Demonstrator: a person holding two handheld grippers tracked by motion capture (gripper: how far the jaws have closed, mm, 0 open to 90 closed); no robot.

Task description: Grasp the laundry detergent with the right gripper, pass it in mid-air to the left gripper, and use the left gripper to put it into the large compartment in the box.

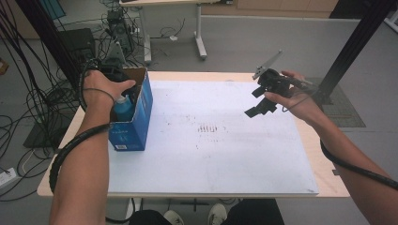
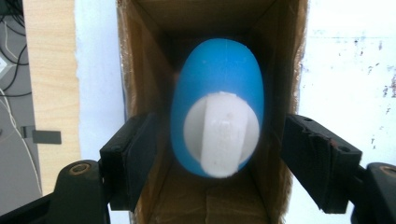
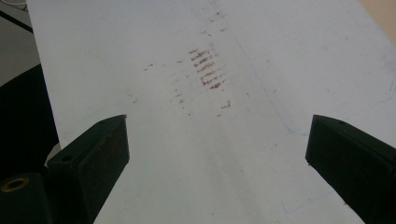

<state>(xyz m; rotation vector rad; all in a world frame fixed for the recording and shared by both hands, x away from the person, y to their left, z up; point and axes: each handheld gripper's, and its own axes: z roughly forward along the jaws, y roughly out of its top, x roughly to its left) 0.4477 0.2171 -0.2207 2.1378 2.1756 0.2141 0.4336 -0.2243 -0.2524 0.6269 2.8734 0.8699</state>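
An open-topped blue cardboard box (image 1: 136,117) stands at the table's left edge. A blue bottle (image 1: 124,107) with a white cap (image 2: 222,135) stands upright inside it. My left gripper (image 2: 224,140) hovers over the box mouth, pointing down. It is open, with a jaw on each side of the bottle and neither touching it. In the high view the hand covers most of that gripper (image 1: 115,75). My right gripper (image 1: 256,101) is held in the air above the right side of the white sheet (image 1: 211,154). It is open with nothing between its fingers (image 3: 93,154).
Reddish-brown scuff marks (image 1: 209,127) sit mid-sheet. The wooden tabletop (image 1: 324,140) shows around the sheet. Cables and equipment (image 1: 42,93) crowd the floor to the left. A black post (image 1: 356,42) rises at the right, and another table (image 1: 197,28) stands behind.
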